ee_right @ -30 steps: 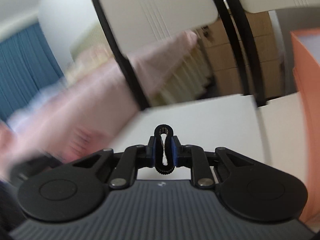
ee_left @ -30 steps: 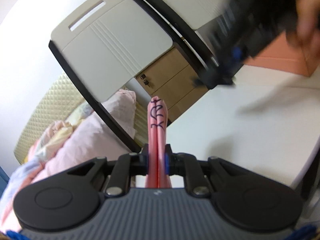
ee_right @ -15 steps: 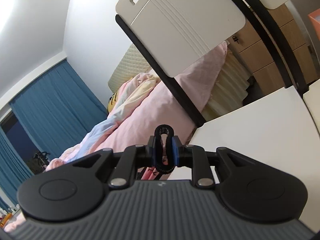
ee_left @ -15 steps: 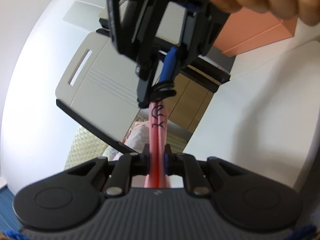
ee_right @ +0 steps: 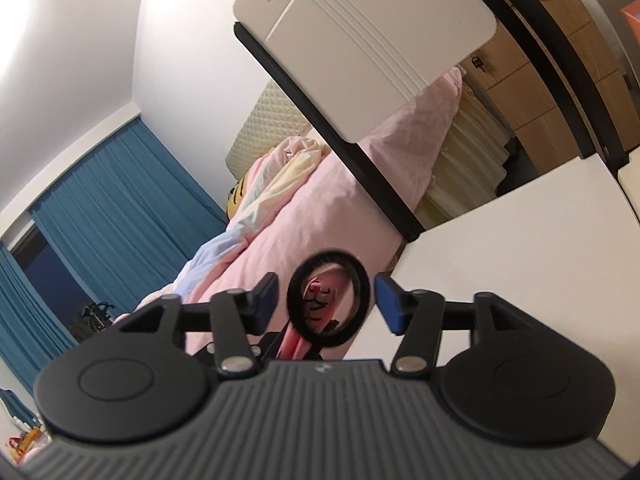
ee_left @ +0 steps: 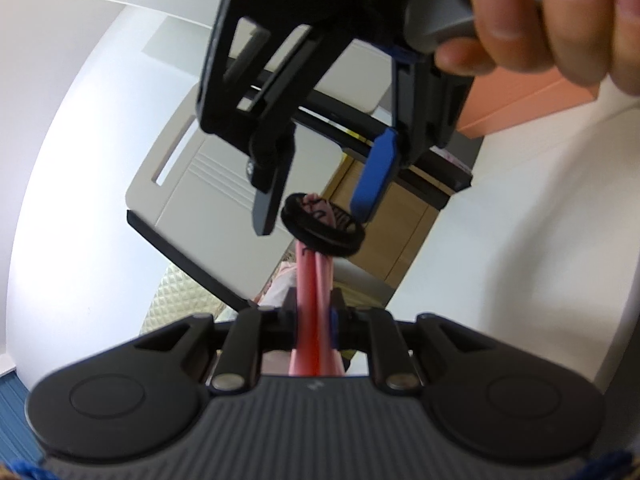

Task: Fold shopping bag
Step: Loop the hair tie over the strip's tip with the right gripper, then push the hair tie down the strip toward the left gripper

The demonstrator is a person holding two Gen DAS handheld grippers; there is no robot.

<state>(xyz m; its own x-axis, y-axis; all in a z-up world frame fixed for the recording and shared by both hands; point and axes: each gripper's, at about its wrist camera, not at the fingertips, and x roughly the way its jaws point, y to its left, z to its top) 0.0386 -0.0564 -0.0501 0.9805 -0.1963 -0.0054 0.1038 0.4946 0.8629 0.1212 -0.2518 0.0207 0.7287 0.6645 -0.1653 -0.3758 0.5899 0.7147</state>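
Gripping the pink bag point(ee_left: 316, 280), left hand-held gripper point(ee_left: 314, 316) upright.

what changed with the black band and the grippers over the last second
The right gripper moved over to the left gripper, opened and let go of the black hair band, which now sits ringed around the tip of the folded pink bag. The left gripper stayed shut on the bag throughout.
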